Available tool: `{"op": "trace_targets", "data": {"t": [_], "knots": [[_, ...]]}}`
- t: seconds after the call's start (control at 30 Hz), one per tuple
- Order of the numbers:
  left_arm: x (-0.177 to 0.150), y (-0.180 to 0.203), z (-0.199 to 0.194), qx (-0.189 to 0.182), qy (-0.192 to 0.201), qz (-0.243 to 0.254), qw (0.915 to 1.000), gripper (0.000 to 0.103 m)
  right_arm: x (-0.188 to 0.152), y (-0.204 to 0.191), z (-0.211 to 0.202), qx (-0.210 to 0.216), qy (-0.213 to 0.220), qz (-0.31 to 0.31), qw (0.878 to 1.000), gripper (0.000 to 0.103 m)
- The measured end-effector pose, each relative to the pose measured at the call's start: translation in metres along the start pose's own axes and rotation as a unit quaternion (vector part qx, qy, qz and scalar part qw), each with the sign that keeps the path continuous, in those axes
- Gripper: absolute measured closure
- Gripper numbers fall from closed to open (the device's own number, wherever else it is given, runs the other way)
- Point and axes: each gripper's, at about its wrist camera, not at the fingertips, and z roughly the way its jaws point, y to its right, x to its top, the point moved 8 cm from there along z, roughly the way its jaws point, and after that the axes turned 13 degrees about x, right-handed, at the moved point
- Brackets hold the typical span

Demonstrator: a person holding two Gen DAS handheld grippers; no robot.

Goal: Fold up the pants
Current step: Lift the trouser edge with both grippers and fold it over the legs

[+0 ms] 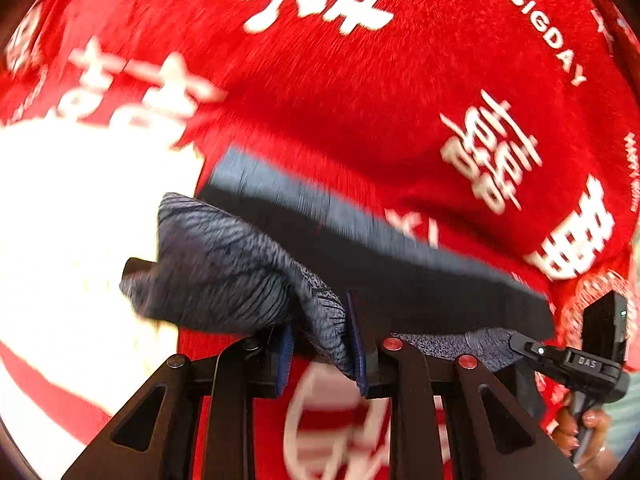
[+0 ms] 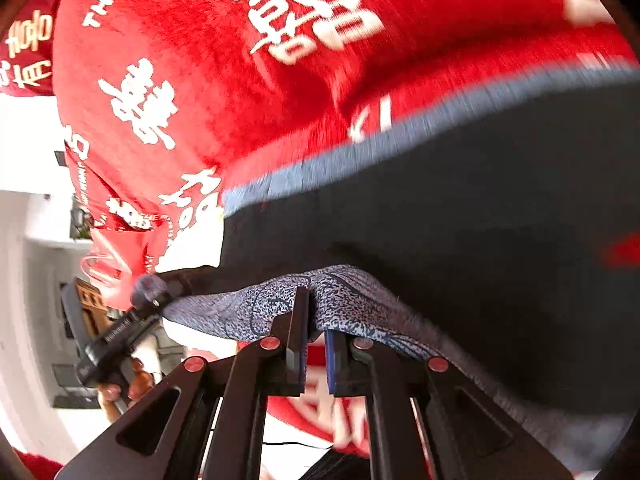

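Left wrist view: your left gripper (image 1: 324,344) is clenched on a bunch of the grey patterned pants (image 1: 224,264); your right gripper (image 2: 316,344) pinches the same edge. It runs across between both hands, dark fabric hanging beyond, above the red blanket (image 1: 360,92), pale room behind

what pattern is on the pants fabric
Grey-blue with a fine dark speckled, streaky print on the pants, clearest in the right wrist view.

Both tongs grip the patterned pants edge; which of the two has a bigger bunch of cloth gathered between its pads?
The left tongs: a thick wad of the pants bulges beyond them. The right tongs pinch only a thin fold.
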Motion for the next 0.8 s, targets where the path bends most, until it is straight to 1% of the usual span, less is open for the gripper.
{"op": "trace_targets", "data": {"t": [0.03,0.1,0.17,0.23,0.27,0.3,0.33,0.37,0.4,0.43,0.47,0.5,0.53,0.57,0.6,0.67,0.7,0.77,0.8], "knots": [[0.014,0.004,0.012,0.006,0.003,0.002,1.0000,0.077,0.013,0.003,0.009,-0.008,-0.006,-0.007,1.000,0.096],[0.044,0.015,0.048,0.032,0.006,0.000,0.9995,0.077,0.043,0.016,0.031,-0.018,-0.018,-0.014,1.000,0.095],[0.063,0.021,0.076,0.049,0.002,-0.005,0.9988,0.077,0.067,0.028,0.052,-0.018,-0.026,-0.009,0.999,0.095],[0.074,0.021,0.106,0.080,-0.002,-0.008,0.9967,0.076,0.084,0.044,0.071,-0.019,-0.037,0.007,0.999,0.094],[0.073,0.013,0.118,0.093,-0.010,-0.009,0.9956,0.071,0.089,0.051,0.083,-0.025,-0.045,0.014,0.999,0.094],[0.073,0.012,0.131,0.107,-0.017,-0.012,0.9941,0.068,0.093,0.061,0.094,-0.034,-0.057,0.020,0.998,0.094],[0.073,0.007,0.137,0.119,-0.019,-0.013,0.9926,0.059,0.095,0.067,0.098,-0.033,-0.061,0.022,0.997,0.094],[0.073,0.004,0.141,0.133,-0.018,-0.014,0.9909,0.055,0.096,0.069,0.101,-0.031,-0.064,0.023,0.997,0.094],[0.076,0.004,0.141,0.141,-0.013,-0.013,0.9898,0.054,0.098,0.069,0.102,-0.028,-0.072,0.025,0.997,0.094],[0.078,0.004,0.137,0.151,-0.012,-0.009,0.9884,0.046,0.097,0.067,0.102,-0.025,-0.077,0.025,0.996,0.091],[0.081,0.002,0.131,0.164,-0.006,-0.007,0.9864,0.030,0.097,0.063,0.099,-0.017,-0.082,0.024,0.996,0.088],[0.084,0.000,0.119,0.181,0.009,-0.006,0.9834,0.023,0.097,0.057,0.096,-0.010,-0.083,0.020,0.996,0.070],[0.086,0.000,0.110,0.186,0.022,-0.006,0.9823,0.021,0.097,0.047,0.091,0.009,-0.084,0.014,0.996,0.041],[0.087,0.001,0.100,0.187,0.031,-0.001,0.9820,0.021,0.096,0.035,0.085,0.026,-0.084,0.009,0.996,0.025],[0.085,0.003,0.094,0.186,0.031,0.006,0.9820,0.021,0.094,0.026,0.075,0.028,-0.077,0.002,0.997,0.012],[0.076,0.010,0.094,0.188,0.019,0.020,0.9817,0.021,0.089,0.010,0.066,0.032,-0.078,-0.025,0.996,0.012],[0.064,0.019,0.101,0.184,0.005,0.033,0.9825,0.021,0.084,0.004,0.064,0.031,-0.082,-0.038,0.995,0.012],[0.046,0.035,0.120,0.186,-0.020,0.059,0.9805,0.021,0.071,0.003,0.071,0.013,-0.105,-0.057,0.993,0.015],[0.037,0.037,0.130,0.190,-0.029,0.068,0.9790,0.021,0.066,0.008,0.076,0.003,-0.117,-0.062,0.991,0.019]]}}
